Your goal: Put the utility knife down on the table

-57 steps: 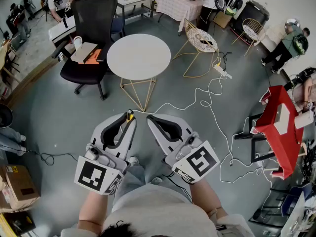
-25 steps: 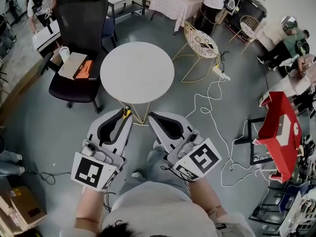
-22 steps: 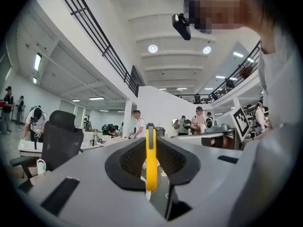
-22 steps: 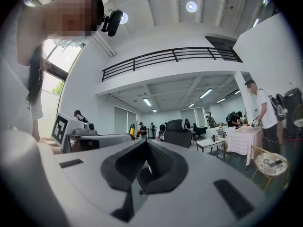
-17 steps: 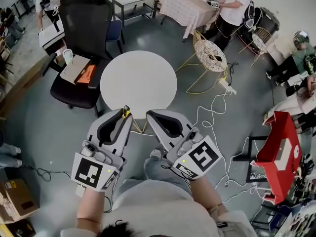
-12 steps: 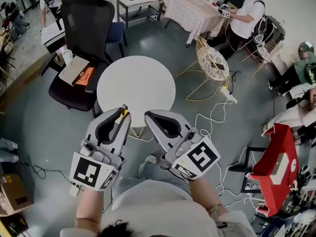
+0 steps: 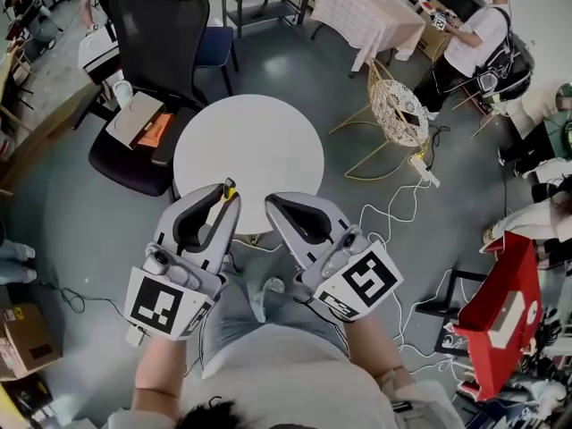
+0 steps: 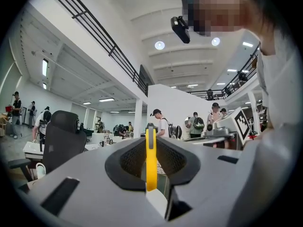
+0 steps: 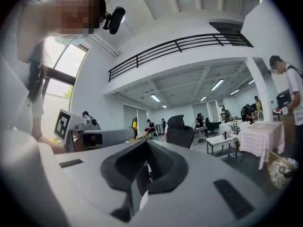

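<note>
Head view overhead, gripper views share chair (image 8: 63,135)

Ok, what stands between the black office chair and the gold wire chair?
The round white table, plain to see in the head view.

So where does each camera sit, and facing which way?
Head view: on the person's head, steeply down at the round white table; left gripper and right gripper show.
Left gripper view: on that gripper, along jaws shut on the yellow utility knife; torso right.
Right gripper view: on that gripper, along shut empty jaws; shoulder left.
All share the black office chair.
</note>
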{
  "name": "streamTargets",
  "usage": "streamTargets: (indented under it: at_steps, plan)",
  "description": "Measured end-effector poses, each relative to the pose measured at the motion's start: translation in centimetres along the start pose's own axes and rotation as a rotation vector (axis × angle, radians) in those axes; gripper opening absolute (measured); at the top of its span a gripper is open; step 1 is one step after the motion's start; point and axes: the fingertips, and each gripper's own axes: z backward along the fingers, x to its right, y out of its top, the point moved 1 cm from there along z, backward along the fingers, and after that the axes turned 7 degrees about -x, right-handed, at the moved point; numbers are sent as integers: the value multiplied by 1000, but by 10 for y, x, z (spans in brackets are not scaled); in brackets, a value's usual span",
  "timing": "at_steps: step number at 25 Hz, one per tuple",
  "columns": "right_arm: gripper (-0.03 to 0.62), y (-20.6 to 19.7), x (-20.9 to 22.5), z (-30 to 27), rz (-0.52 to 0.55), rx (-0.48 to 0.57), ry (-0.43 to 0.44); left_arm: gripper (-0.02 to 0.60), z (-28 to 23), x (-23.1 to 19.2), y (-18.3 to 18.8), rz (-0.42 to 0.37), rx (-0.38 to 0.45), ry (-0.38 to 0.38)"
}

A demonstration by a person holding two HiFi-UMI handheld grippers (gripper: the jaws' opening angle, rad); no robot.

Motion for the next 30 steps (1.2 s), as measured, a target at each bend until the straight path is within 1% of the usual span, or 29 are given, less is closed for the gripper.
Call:
streamTargets:
  at_steps: [3,9,13,17,22,26,30]
  plan:
    - [8,1,7,-14,-7,2,-33,71,-8,-15,-3,-1,-10,-37]
    - [8,6,24,-48,-21,11,-137,71,-28,-48,-7,-6,-28,-150]
    - [8,7,35,-79,-29,14,-209,71,-43,-81,-13,-1,-60,-223]
    - [8,4,50,-108,-65,19,-290,71,-60,-114,-28,-9,-102,-290]
    - [8,-5,72,-135,-102,0,-378,71,-92,-145,-67,-48,-200,-358]
    - [8,-14,84,-146,-129,-24,-434,71,-121,-161,-115,-60,-301,-409]
    - [8,-24,93,-149,-153,-56,-488,71,-147,-166,-169,-107,-412,-453]
